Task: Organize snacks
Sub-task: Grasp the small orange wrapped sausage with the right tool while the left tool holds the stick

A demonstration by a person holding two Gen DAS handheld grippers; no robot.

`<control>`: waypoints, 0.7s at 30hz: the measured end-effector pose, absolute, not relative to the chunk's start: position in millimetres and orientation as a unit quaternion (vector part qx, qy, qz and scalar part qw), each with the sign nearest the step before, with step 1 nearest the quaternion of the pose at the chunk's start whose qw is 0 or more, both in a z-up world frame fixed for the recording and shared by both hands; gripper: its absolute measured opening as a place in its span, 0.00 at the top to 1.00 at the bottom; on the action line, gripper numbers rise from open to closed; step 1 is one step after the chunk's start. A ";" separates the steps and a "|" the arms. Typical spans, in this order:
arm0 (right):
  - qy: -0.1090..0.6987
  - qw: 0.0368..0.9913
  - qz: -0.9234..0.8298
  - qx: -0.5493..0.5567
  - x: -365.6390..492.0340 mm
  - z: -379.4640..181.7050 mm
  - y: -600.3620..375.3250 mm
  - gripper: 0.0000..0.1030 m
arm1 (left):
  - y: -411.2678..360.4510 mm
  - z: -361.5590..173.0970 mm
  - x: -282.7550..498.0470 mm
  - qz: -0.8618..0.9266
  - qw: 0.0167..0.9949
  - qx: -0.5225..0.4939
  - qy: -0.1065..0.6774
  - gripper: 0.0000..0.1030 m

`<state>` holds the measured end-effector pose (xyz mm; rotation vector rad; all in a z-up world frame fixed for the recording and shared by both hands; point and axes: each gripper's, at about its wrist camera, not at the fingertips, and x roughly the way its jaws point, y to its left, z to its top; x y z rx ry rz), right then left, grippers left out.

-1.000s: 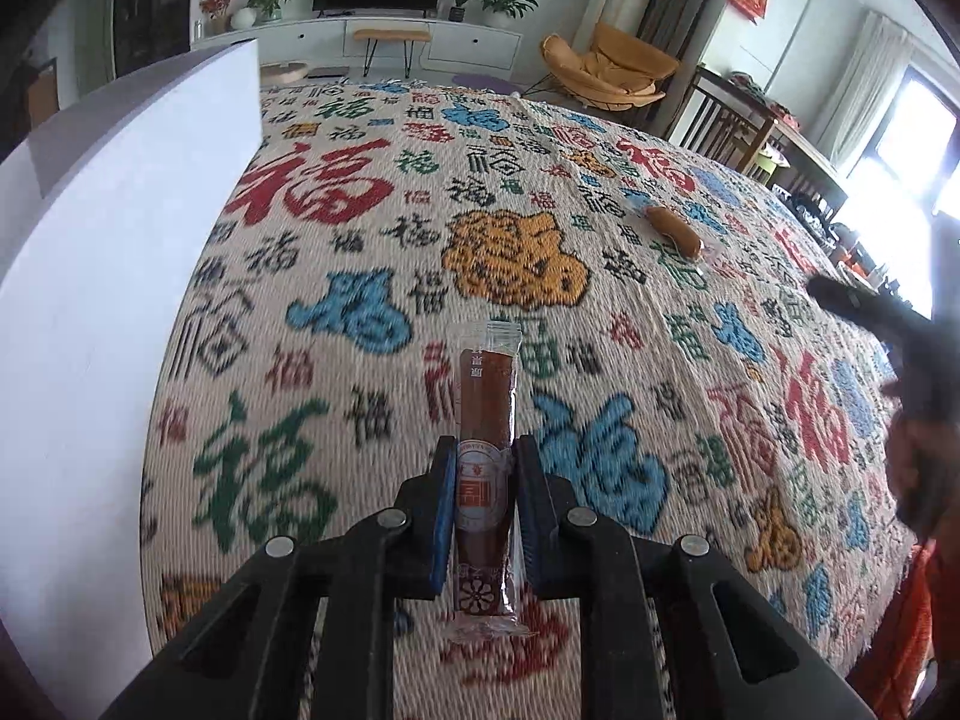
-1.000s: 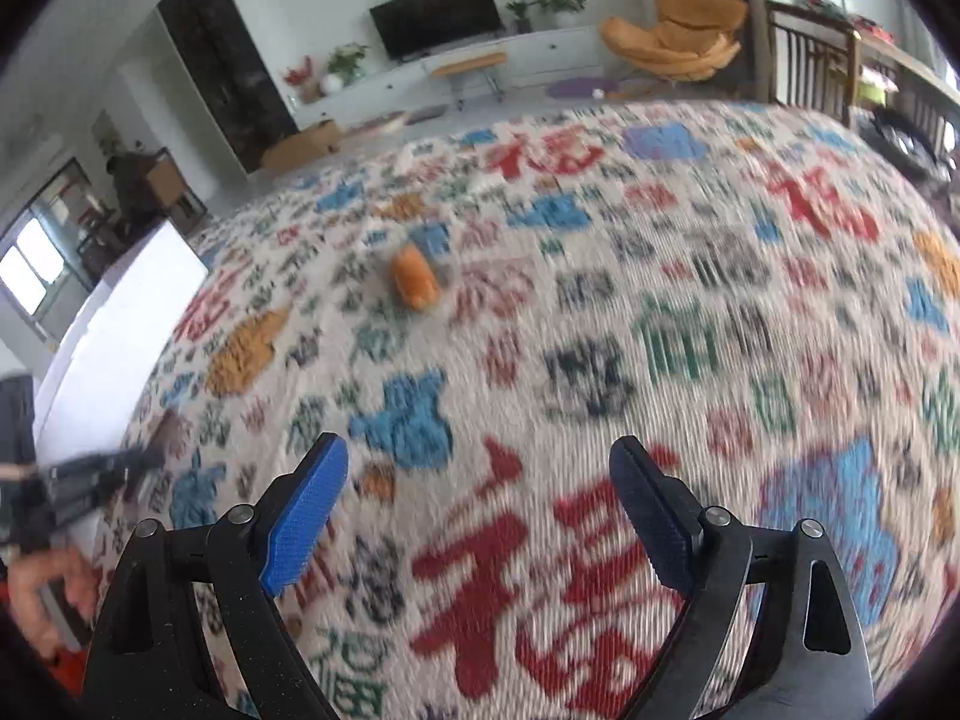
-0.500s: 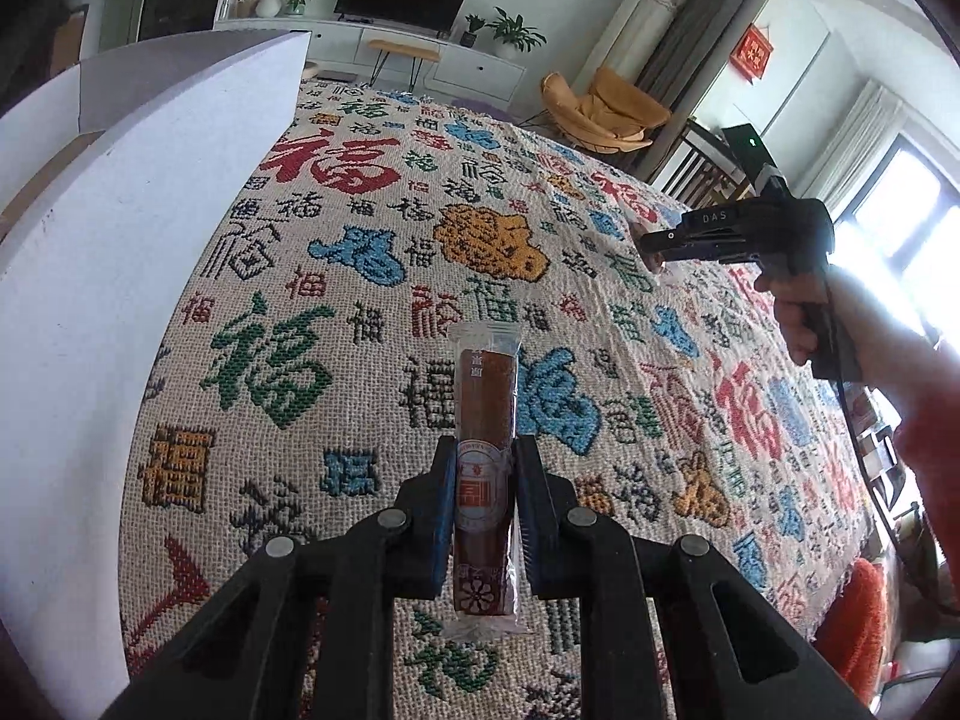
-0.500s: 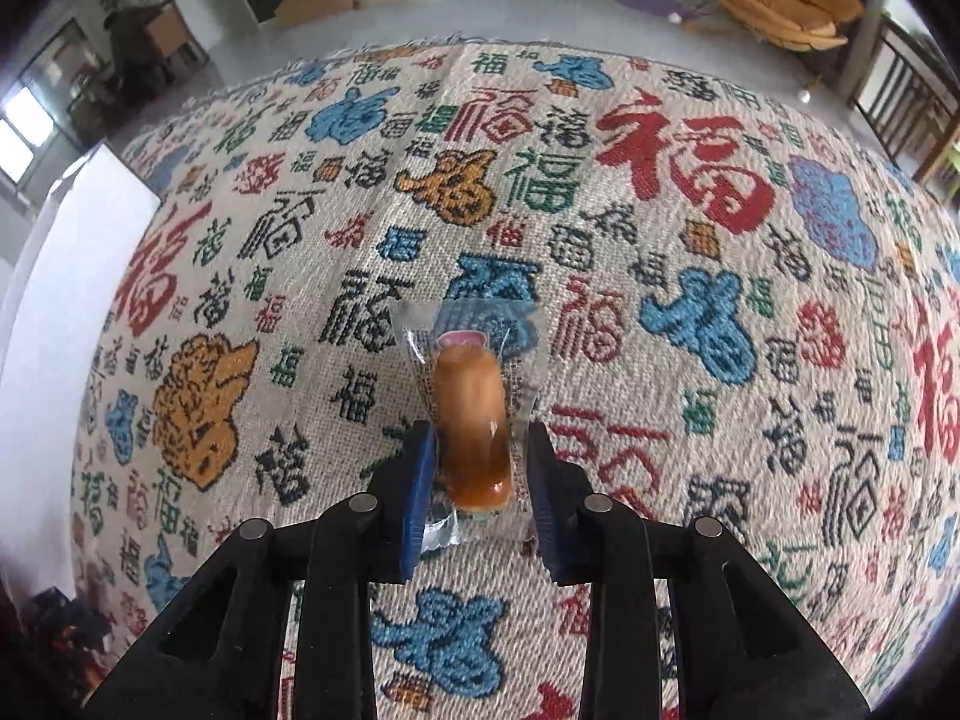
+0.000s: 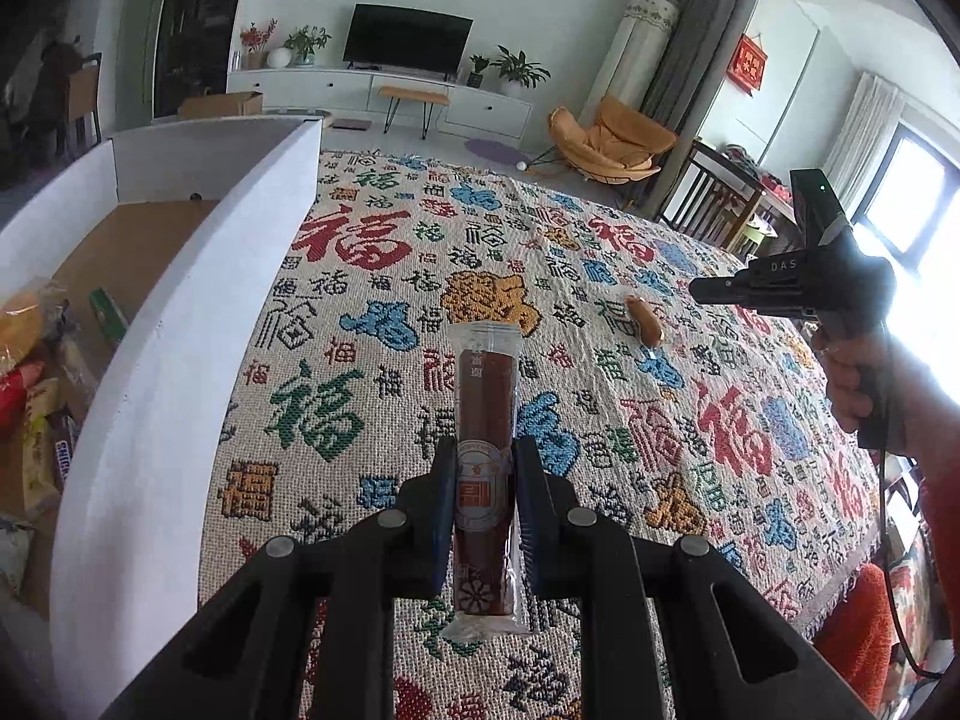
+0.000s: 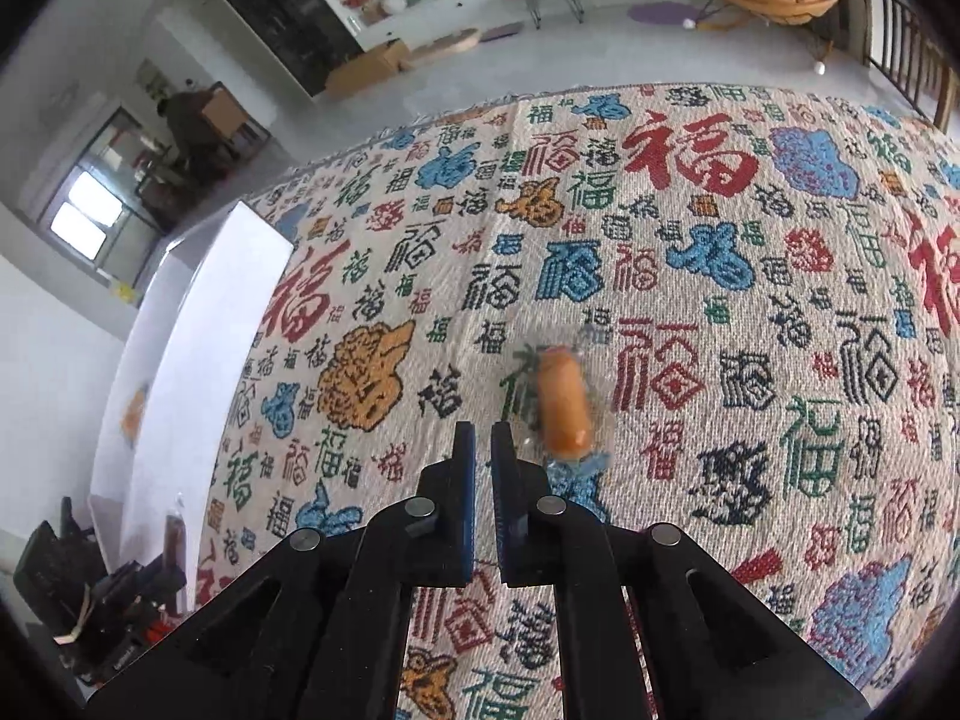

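My left gripper [image 5: 485, 450] is shut on a brown snack stick [image 5: 485, 384] in a clear wrapper, held upright above the patterned cloth [image 5: 372, 312]. An orange sausage [image 6: 561, 405] in clear wrap lies on the cloth just right of my right gripper [image 6: 483, 432], whose jaws are shut with nothing between them. Seen from the left wrist, the right gripper [image 5: 696, 288] hovers close above the sausage [image 5: 647, 327], with a hand holding it.
A white box [image 5: 180, 330] stands along the left edge of the cloth, with several packaged snacks [image 5: 30, 360] inside. From the right wrist, the box [image 6: 198, 324] is at far left. Chairs and furniture stand beyond the table.
The right jaws went from wide open to around the sausage, then shut empty, with the sausage now beside the tips. The left gripper rose with the stick, bringing the box's inside into view.
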<state>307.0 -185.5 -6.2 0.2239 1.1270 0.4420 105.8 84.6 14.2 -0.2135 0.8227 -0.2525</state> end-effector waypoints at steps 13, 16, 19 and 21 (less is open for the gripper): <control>0.524 0.831 0.172 0.078 290.0 -6.0 -202.0 0.78 | 87.8 21.9 96.5 -0.117 0.908 -0.096 0.390 0.83; 0.525 0.835 0.147 0.076 302.1 -7.2 -209.0 0.74 | 90.5 16.5 94.3 -0.119 0.904 -0.108 0.395 0.83; 0.544 0.826 0.137 0.062 318.3 -17.1 -202.8 0.55 | 89.9 10.9 93.1 -0.122 0.901 -0.112 0.401 0.83; 0.552 0.821 0.136 0.054 327.1 -26.8 -192.9 0.44 | 89.3 7.3 92.8 -0.125 0.899 -0.114 0.404 0.83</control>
